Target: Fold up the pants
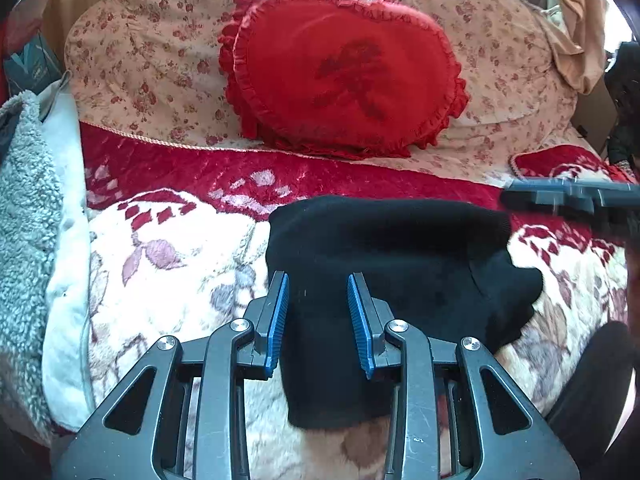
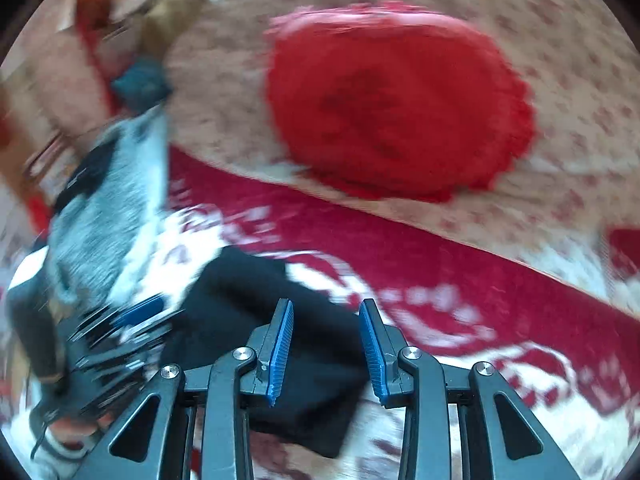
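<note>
Black pants point(image 1: 384, 276): folded into a compact bundle, lying on the red-and-cream floral blanket point(image 1: 168, 264) that covers the bed. Bundle edges uneven on the right side; lower edge hanging toward the camera between the left fingers.

Left gripper point(image 1: 318, 322): positioned directly over the near part of the pants. Fingers point(image 1: 276, 320) spread apart, blue pads facing each other, fabric visible in the gap but not clamped.

Right gripper point(image 2: 326, 350): fingers point(image 2: 282, 348) likewise spread apart, holding nothing. Located over the right edge of the pants point(image 2: 280, 320), with blanket point(image 2: 440, 280) showing under the right finger. Right wrist view heavily motion-blurred; fine detail not readable. Same gripper visible at the right edge of the left wrist view as a dark blurred bar point(image 1: 576, 200), just beside the far right corner of the bundle; contact cannot be determined.

Behind the pants: red heart-shaped cushion point(image 1: 344, 72) with ruffled border, resting against a floral pillow point(image 1: 152, 48). Grey fleece fabric point(image 1: 24, 216) bunched at the left side of the bed.
</note>
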